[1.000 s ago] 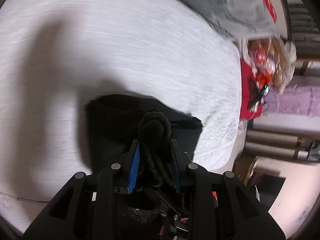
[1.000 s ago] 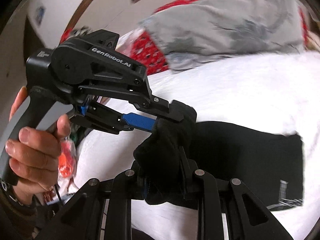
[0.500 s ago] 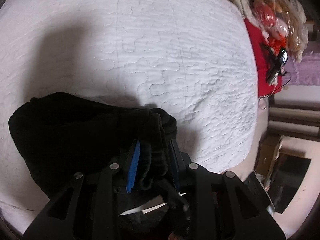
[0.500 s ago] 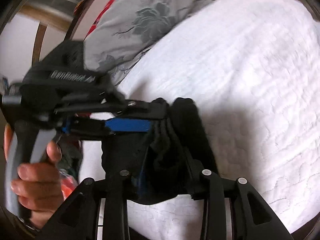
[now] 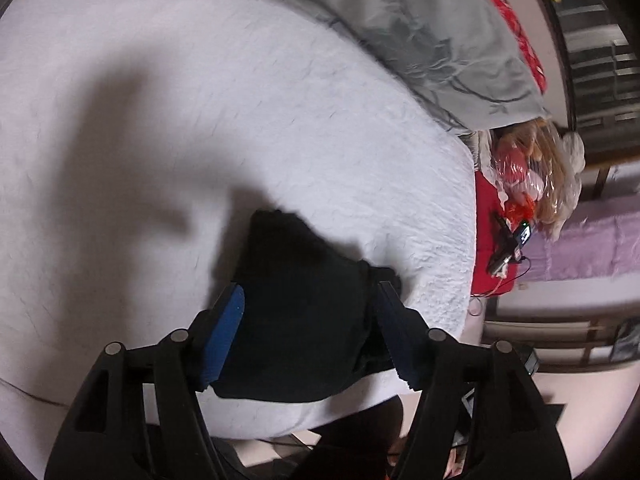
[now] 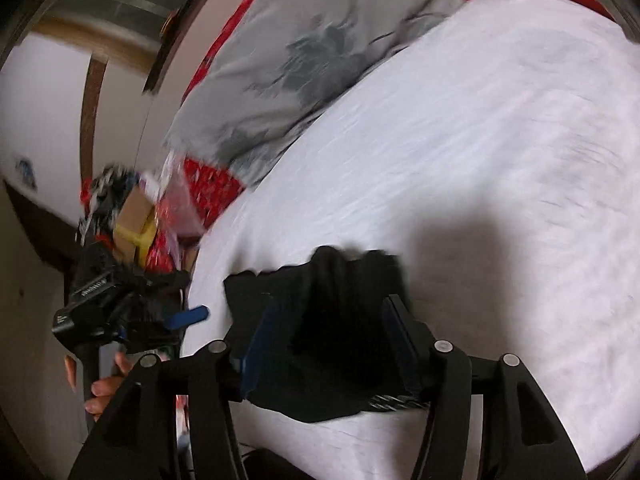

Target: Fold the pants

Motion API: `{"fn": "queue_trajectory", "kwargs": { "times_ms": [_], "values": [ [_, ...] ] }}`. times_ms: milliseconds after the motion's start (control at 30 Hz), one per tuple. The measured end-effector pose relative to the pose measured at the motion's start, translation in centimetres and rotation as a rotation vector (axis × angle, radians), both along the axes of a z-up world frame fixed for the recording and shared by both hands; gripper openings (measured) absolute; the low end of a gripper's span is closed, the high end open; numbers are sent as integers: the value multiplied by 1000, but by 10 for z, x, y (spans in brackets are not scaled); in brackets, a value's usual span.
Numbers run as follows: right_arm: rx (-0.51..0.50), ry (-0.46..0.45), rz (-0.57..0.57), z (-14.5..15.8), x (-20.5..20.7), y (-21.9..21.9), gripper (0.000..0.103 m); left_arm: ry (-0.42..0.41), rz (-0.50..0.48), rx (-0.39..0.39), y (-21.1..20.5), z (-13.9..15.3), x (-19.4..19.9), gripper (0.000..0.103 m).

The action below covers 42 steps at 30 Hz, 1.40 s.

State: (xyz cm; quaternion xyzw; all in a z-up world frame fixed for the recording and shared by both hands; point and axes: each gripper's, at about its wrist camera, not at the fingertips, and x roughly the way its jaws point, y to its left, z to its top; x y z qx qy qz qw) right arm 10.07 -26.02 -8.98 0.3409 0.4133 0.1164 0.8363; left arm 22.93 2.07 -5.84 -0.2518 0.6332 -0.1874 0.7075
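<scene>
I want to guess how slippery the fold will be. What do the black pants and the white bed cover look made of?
Black pants: likely a soft, thick knit, perhaps fleece; matte, no sheen, rounded bulky edges. White bed cover: seemingly quilted cotton-like cloth; matte, with fine puckered wrinkles. Blur leaves the exact weave of both unclear.

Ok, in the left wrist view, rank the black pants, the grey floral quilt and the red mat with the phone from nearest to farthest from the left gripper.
1. Black pants: folded on the white bedspread, lying between the open jaws of the left gripper.
2. Red mat: off the bed's right edge, phone on it.
3. Grey floral quilt: at the far top of the bed.
</scene>
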Motion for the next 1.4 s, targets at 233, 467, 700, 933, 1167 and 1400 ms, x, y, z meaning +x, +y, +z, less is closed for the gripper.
{"fn": "queue_trajectory", "kwargs": {
  "times_ms": [233, 467, 700, 933, 1167, 1400],
  "values": [
    [-102, 59, 14, -10, 26, 20, 59, -18, 4, 28, -19, -23, 0, 66],
    [-169, 65, 95, -9, 37, 21, 20, -34, 54, 52, -29, -20, 11, 53],
    [-91, 91, 4, -27, 21, -22, 20, -14, 31, 198, -43, -47, 14, 46],
    [3, 87, 6, -20, 15, -29, 33, -69, 50, 195, -28, -23, -1, 46],
    [-2, 104, 17, -24, -7, -25, 47, -63, 68, 91, -1, -31, -54, 60],
    [-71, 110, 22, -28, -7, -13, 44, 42, 113, 34, -1, -68, -74, 60]
  ]
}}
